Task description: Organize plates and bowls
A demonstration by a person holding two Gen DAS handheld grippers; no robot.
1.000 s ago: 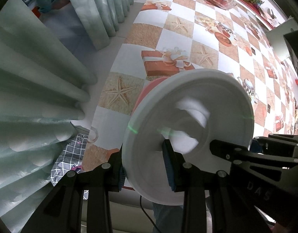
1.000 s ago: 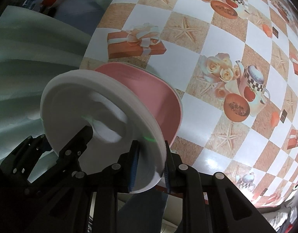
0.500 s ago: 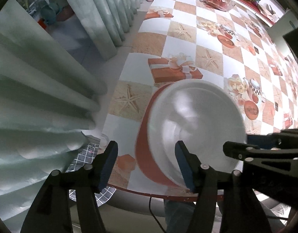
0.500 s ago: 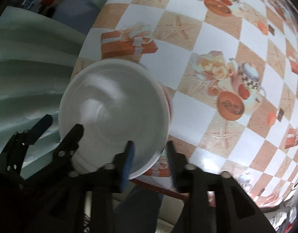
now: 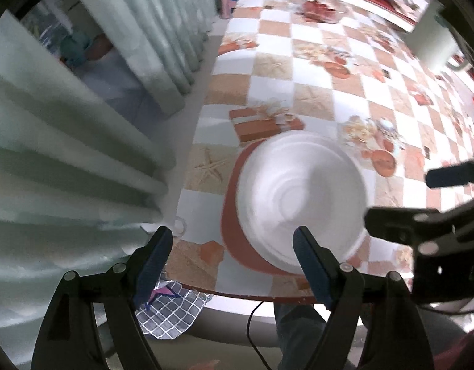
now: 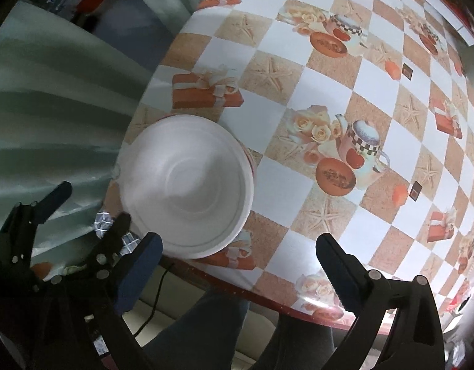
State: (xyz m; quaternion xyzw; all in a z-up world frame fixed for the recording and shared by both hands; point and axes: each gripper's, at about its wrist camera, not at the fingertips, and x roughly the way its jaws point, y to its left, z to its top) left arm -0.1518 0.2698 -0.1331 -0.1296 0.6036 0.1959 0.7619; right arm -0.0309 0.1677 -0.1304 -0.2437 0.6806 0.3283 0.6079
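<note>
We're seeing the round white plastic plate [image 5: 301,203] sitting flat on a larger round pink plate [image 5: 234,231], the stack parked close to the near left corner of the table. The pink rim is showing mostly on the curtain side; in the right wrist view only a sliver of it is visible past the white plate [image 6: 187,185].

Table edge [image 6: 268,296] is running just below the stack, with a person's trousered legs [image 6: 200,333] and a black cable under it. Lots of free tabletop is lying beyond and to the right of the stack.

Left gripper [image 5: 234,265] is hanging above the stack's near edge, jaws opening, blue pads well apart, gripping nothing; one pad is overlapping the plate in view, contact unclear. Right gripper [image 6: 237,262] is opening too, spread about as wide as it goes, nothing between the pads, plate lying off to its left.

Surface is a glossy checked tablecloth [image 6: 329,98] printed with starfish, gift boxes and teapots. Pale green pleated curtains [image 5: 67,154] are hanging along the left side; a red-filled glass dish [image 5: 322,7] is sitting at the far end.
</note>
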